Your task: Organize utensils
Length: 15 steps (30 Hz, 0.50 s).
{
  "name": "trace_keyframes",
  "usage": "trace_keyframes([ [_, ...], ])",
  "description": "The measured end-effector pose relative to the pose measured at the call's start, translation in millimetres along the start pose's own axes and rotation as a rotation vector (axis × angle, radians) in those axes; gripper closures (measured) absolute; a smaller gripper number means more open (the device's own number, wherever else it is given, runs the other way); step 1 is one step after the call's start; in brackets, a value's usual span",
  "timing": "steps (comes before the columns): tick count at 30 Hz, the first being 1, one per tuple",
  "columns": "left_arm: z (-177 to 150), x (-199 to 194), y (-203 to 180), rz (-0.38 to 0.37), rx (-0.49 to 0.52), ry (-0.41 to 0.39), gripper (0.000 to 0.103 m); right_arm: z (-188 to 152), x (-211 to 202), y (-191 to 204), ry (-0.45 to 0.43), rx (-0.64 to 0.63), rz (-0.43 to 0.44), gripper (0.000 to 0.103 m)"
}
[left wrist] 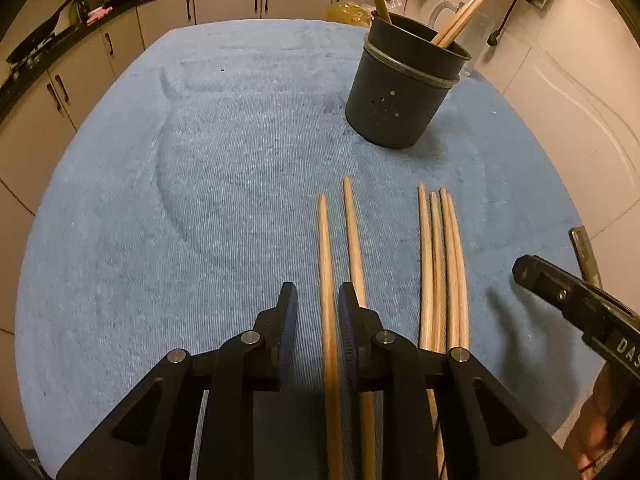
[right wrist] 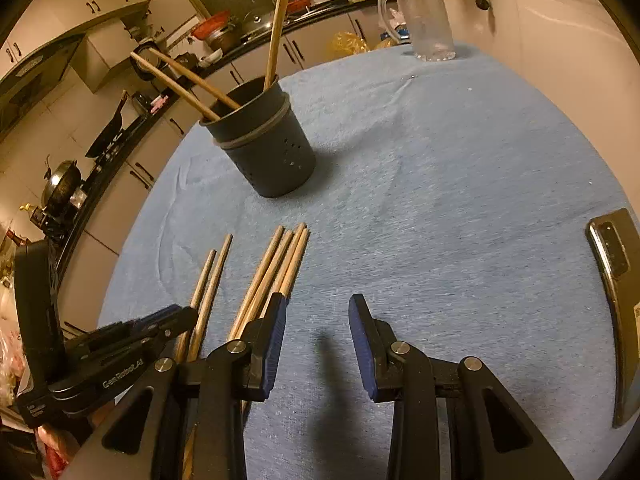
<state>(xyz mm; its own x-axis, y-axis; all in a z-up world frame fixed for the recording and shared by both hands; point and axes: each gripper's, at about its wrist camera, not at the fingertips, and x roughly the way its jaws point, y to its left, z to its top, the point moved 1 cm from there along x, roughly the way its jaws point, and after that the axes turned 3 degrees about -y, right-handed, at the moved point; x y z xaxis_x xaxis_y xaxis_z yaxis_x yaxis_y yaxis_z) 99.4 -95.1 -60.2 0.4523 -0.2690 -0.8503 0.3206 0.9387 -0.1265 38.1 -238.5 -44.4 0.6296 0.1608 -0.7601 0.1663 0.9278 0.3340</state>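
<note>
Kitchen cabinets and a dark counter curved behind a worktop [left wrist: 200,160] covered with a blue towel. From the left wrist view, the left hand-held gripper [left wrist: 318,304] was spread a little, its jaws on either side of one wooden chopstick [left wrist: 326,280] lying on the towel; whether the pads touched it could not be told. A second chopstick [left wrist: 352,232] lay just right of it, passing under the right finger. A bundle of four chopsticks [left wrist: 442,264] lay close together further right. A dark utensil holder [left wrist: 400,96] stood upright at the far right of the towel with chopsticks leaning inside. The right hand-held gripper [left wrist: 560,292] showed at the right edge.

From the right wrist view, the right hand-held gripper [right wrist: 318,312] was spread wide over bare towel, pinching nothing. The bundle [right wrist: 280,264] lay just left of its left finger, the pair of chopsticks [right wrist: 212,276] beyond, with the left hand-held gripper [right wrist: 176,316] over them. The holder [right wrist: 268,148] stood further back, a glass mug [right wrist: 424,20] at the far edge, a phone [right wrist: 616,280] at the right.
</note>
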Motion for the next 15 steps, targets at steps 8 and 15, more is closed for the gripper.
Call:
trace_keyframes([
  [8, 0, -4, 18, 0.044, -0.050, -0.006, 0.096, 4, 20, 14, 0.070, -0.025, -0.017, 0.068],
  [15, 1, -8, 34, 0.016, -0.087, 0.000, 0.096, 5, 41, 28, 0.125, -0.061, -0.067, 0.071],
])
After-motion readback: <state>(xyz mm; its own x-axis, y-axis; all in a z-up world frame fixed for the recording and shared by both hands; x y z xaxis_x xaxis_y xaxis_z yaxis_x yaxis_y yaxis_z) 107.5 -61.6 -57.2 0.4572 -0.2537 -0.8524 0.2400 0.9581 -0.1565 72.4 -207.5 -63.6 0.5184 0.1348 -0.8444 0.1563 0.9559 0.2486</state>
